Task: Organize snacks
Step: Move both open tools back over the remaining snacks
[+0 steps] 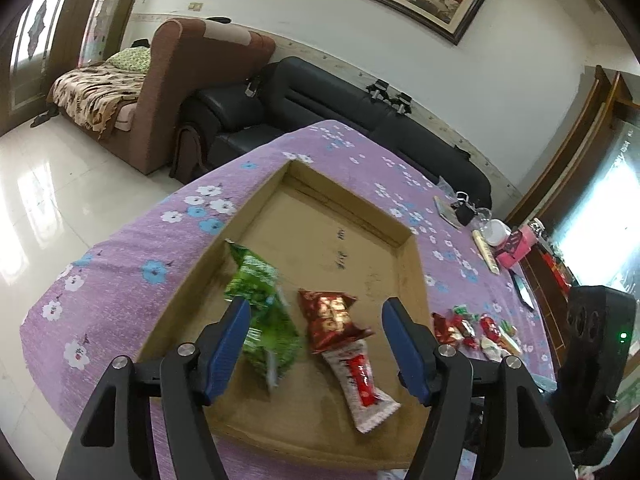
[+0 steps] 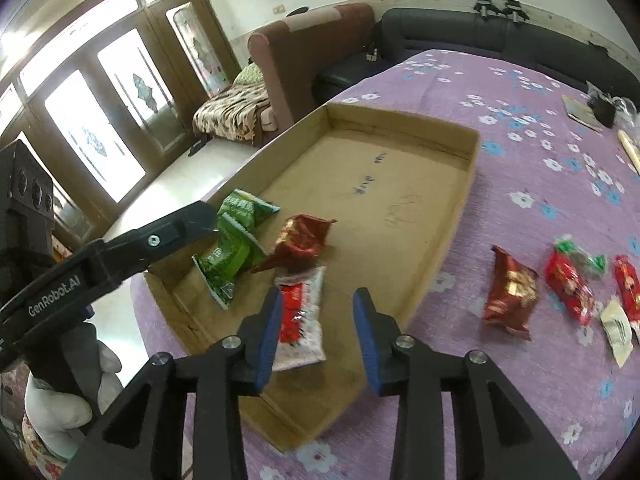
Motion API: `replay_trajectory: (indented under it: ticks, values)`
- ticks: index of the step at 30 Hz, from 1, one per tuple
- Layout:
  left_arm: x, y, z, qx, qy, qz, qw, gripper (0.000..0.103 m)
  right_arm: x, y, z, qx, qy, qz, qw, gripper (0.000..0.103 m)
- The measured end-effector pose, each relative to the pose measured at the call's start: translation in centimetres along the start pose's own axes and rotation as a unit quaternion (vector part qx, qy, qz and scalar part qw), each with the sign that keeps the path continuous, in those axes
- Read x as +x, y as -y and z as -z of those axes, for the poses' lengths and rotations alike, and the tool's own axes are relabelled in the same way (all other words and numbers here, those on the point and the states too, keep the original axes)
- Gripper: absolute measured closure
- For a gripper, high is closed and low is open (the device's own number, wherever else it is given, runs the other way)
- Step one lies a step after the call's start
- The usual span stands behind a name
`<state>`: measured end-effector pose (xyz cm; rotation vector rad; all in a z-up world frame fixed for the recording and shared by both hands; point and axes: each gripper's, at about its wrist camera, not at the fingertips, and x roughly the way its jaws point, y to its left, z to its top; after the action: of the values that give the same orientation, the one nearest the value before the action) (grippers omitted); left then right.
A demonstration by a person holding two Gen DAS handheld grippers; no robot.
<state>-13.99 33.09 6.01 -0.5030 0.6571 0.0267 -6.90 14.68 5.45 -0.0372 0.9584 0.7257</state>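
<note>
A shallow cardboard box lies on the purple flowered tablecloth. In its near end are two green packets, a dark red packet and a white-and-red bar. My left gripper hangs open over them; the green packets, blurred, are beside its left finger and not pinched. My right gripper is open, with the bar lying under and beside its left finger. The left gripper's finger reaches to the green packets.
Several loose snacks lie on the cloth right of the box. The right gripper's black body is at the right edge. Small items crowd the table's far right. Sofas stand behind the table.
</note>
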Motion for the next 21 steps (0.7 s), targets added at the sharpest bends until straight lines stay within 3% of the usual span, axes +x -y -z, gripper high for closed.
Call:
replay_trajectory:
  ticks: [10, 16, 18, 21]
  values:
    - [0.8, 4.2, 0.9, 0.028, -0.022, 0.023, 0.9991, 0.031, -4.7, 7.1, 1.9, 0.077, 0.034, 0.017, 0.996, 0.063]
    - [1.3, 7.4, 1.8, 0.035, -0.036, 0.061, 0.9969, 0.031, -7.5, 12.3, 3.5, 0.124, 0.056, 0.04, 0.99, 0.063]
    - [1.4, 8.4, 2.1, 0.034, -0.038, 0.064, 0.9966, 0.023, -8.7, 14.4, 4.1, 0.141, 0.064, 0.052, 0.986, 0.063]
    - [1.9, 9.5, 2.6, 0.029, -0.054, 0.094, 0.9937, 0.022, -10.5, 17.8, 5.2, 0.168, 0.074, 0.081, 0.98, 0.063]
